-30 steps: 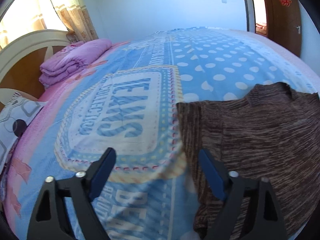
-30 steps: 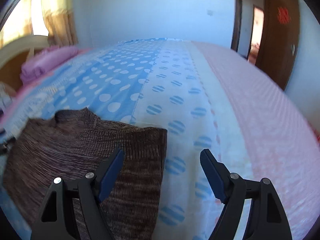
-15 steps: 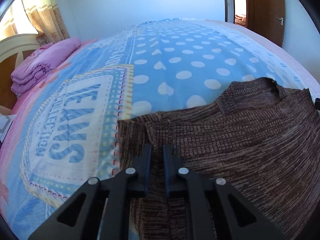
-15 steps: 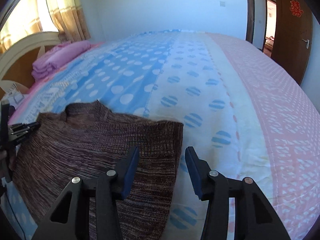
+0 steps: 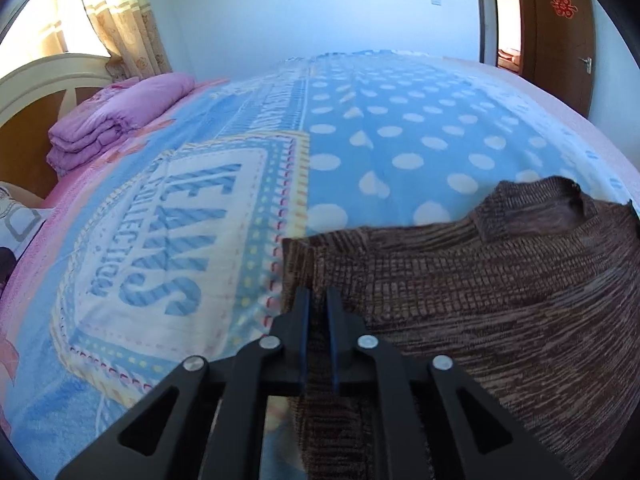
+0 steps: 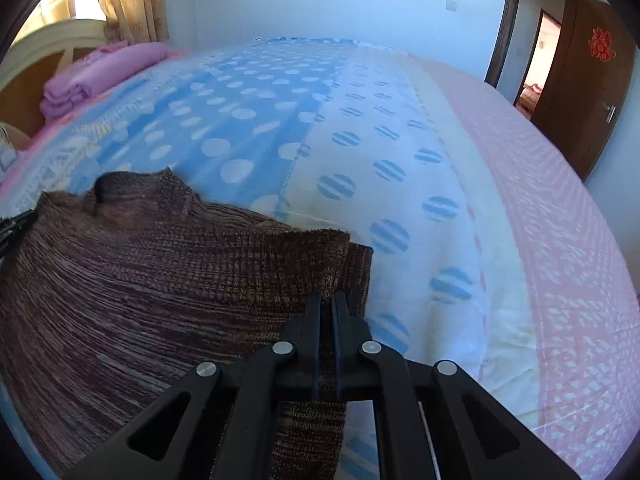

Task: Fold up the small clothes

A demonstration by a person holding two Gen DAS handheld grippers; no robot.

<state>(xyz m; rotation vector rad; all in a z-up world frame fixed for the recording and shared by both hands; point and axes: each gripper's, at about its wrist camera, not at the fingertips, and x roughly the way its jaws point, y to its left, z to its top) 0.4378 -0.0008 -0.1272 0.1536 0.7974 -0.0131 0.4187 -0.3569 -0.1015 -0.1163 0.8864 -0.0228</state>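
A brown knit sweater [image 5: 480, 300] lies on the bed with its collar toward the far side. My left gripper [image 5: 317, 296] is shut on the sweater's left edge, and the fabric runs between the blue pads. In the right wrist view the sweater [image 6: 160, 280] fills the lower left. My right gripper [image 6: 327, 298] is shut on its right edge, which is pinched up into a raised fold. The left gripper's tip shows at the far left edge of the right wrist view [image 6: 16, 224].
The bed cover [image 5: 380, 132] is blue with white dots and a printed label panel [image 5: 180, 240]. Folded purple bedding [image 5: 112, 120] lies by the headboard [image 5: 36, 92]. A pink strip [image 6: 560, 220] runs along the bed's right side. A wooden door [image 6: 588, 80] stands open at far right.
Both grippers were open a second ago. The left one closed on the sweater's left edge first, then the right one closed on the right edge. The right edge now stands lifted.
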